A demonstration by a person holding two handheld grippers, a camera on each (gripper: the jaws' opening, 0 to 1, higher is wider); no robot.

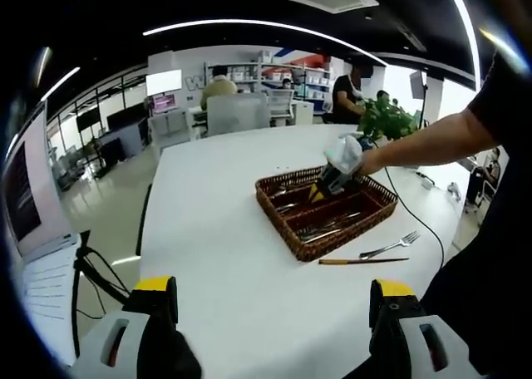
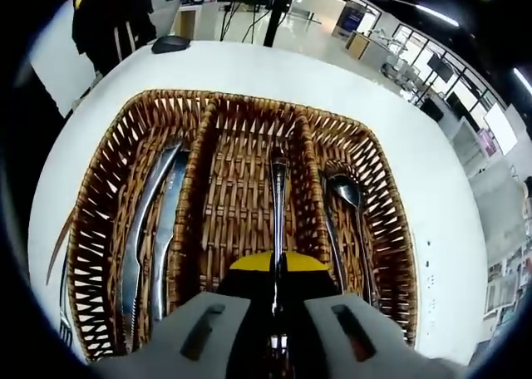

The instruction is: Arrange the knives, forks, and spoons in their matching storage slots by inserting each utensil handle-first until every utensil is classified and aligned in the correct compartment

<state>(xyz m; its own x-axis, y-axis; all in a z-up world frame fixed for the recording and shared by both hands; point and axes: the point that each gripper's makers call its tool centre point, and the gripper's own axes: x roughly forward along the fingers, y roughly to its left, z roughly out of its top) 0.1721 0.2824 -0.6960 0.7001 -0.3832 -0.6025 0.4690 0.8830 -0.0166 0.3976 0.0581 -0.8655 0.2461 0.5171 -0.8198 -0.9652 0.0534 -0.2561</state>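
The right tongs (image 2: 277, 267) are clamped on a slim steel utensil (image 2: 278, 221), its handle lying along the middle of 3 slots in the brown wicker tray (image 2: 208, 113). 2 smooth knives (image 2: 154, 229) lie in the slot left of the jaws, 2 spoons (image 2: 347, 204) in the slot right. The left tongs (image 1: 270, 300) hover wide open and empty over the glossy white table (image 1: 208, 229); ahead, beside the tray, lie a fork (image 1: 389, 246) and a wooden-handled knife (image 1: 363, 262). Behind is an office.

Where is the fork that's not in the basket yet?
In the left gripper view, the fork lies on the white table, right of the wicker basket, beside a knife.
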